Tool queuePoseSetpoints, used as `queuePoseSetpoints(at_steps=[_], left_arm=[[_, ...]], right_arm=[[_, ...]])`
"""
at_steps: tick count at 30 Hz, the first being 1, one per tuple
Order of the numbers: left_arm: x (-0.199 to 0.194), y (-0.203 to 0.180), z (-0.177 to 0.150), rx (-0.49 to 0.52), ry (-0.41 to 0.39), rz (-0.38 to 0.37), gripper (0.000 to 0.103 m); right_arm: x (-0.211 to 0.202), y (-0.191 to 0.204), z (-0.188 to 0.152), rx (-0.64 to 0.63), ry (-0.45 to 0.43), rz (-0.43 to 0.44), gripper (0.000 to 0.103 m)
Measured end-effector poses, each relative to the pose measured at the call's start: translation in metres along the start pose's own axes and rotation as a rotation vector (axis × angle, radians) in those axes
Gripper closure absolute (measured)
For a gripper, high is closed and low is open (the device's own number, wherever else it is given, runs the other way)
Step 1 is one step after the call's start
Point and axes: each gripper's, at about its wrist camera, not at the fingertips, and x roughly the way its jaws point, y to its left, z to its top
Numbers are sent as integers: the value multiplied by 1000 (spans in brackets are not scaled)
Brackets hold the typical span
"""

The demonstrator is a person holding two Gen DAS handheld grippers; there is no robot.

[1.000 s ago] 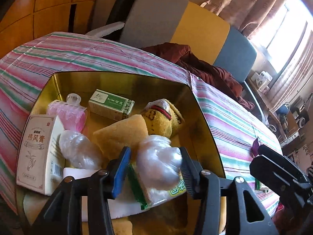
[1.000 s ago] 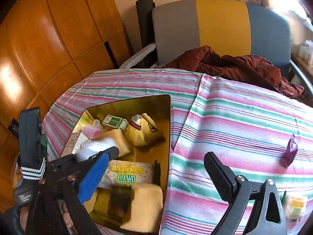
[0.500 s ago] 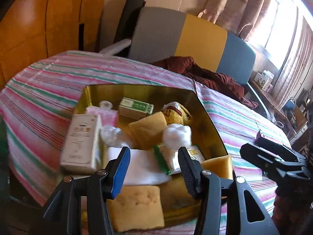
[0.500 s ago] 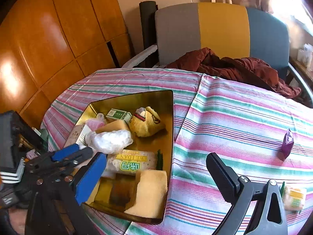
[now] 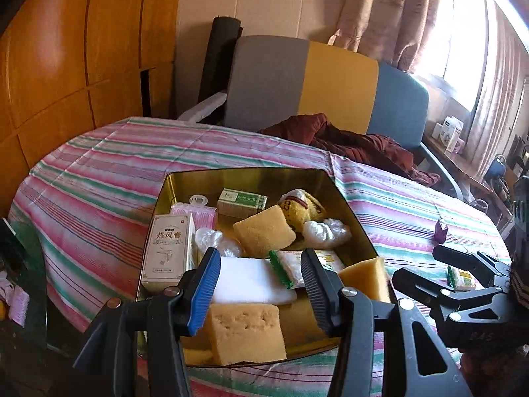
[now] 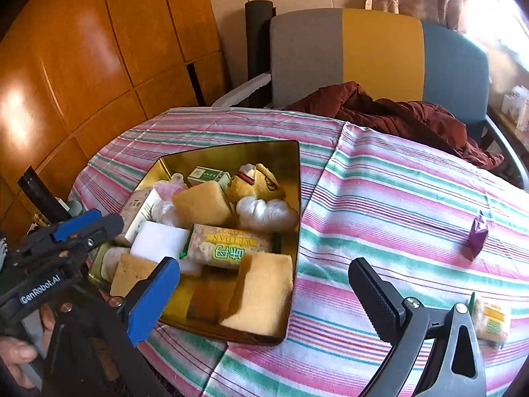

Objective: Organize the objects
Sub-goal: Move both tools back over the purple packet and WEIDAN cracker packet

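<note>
A gold tray point(image 5: 185, 178) sits on the striped tablecloth, filled with sponges, boxes, a yellow plush toy point(image 5: 301, 206) and a snack packet point(image 5: 297, 264). A white plastic bundle point(image 5: 325, 230) lies in it beside the plush. My left gripper point(image 5: 259, 284) hovers open above the tray's near end with nothing between its fingers. My right gripper point(image 6: 264, 294) stands wide open and empty over the tray's point(image 6: 294, 198) near right corner. To the right on the cloth lie a purple wrapper point(image 6: 477, 233) and a small yellow-green packet point(image 6: 492, 321).
A chair point(image 5: 337, 82) with a grey, yellow and blue back stands behind the table, with a dark red jacket point(image 5: 357, 142) draped onto it. Wooden wall panels point(image 5: 66, 66) close off the left. A bright window point(image 5: 463, 33) is at the far right.
My left gripper let go of the white plastic bundle, which now lies in the tray by the plush, and drew back and up. The right gripper shifted slightly.
</note>
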Motion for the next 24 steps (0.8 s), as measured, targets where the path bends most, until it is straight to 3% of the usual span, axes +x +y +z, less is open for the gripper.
queuePoseSetpoints(at_steps=[24], left_arm=[[-10, -65, -13, 201, 23, -78, 52]], right_arm=[[-26, -91, -40, 141, 38, -150, 0]])
